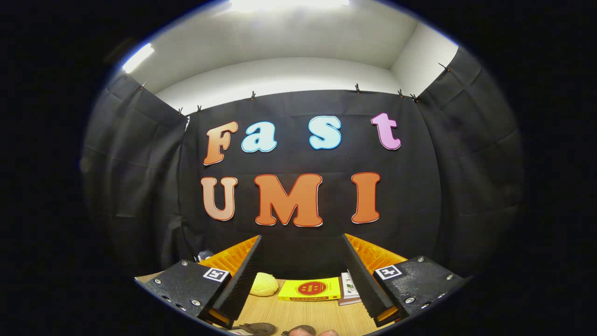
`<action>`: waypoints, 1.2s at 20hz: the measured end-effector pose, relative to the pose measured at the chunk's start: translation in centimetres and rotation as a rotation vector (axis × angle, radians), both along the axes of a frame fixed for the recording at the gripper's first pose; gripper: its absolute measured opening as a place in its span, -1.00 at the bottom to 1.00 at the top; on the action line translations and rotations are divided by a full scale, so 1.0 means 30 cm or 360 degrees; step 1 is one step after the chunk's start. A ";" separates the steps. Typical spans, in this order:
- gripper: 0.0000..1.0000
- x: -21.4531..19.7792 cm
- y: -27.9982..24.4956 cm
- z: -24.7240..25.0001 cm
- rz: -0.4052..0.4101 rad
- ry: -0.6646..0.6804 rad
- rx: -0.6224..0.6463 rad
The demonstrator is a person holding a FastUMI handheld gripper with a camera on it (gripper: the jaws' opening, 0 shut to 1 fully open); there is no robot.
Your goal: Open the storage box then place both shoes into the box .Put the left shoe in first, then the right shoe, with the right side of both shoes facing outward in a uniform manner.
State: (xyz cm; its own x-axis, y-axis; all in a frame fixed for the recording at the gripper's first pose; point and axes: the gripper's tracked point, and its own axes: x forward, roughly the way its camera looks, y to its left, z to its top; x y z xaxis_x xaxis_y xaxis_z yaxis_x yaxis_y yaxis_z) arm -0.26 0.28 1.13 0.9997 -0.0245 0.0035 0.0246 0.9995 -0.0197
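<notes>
My gripper (302, 242) is held high and level, its two fingers (242, 275) spread wide with nothing between them. Far below and between the fingers lies the wooden table (308, 312). At the very near edge of the table, dark rounded shapes (255, 328) peek in, possibly shoe parts; too little shows to tell. I cannot make out a storage box.
On the table beyond the fingers lie a yellow soft lump (263, 284), a yellow book (311, 289) and a paler booklet (349, 288) beside it. The black cloth wall (298, 163) stands behind the table, with white wall and ceiling lights above.
</notes>
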 end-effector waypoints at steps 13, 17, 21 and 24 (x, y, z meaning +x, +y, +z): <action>0.95 -0.025 0.241 -0.161 0.0263 0.0194 0.0144; 0.95 -0.019 0.361 -0.266 0.0389 0.0315 0.0171; 0.94 -0.033 0.514 -0.401 0.0556 0.0514 0.0311; 0.94 -0.063 0.605 -0.532 0.0659 0.0747 0.0444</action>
State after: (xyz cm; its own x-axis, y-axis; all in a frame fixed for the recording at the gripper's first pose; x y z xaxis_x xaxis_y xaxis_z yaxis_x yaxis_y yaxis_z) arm -2.15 18.43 -14.84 0.8209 0.4230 -0.3835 -0.3089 0.8939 0.3248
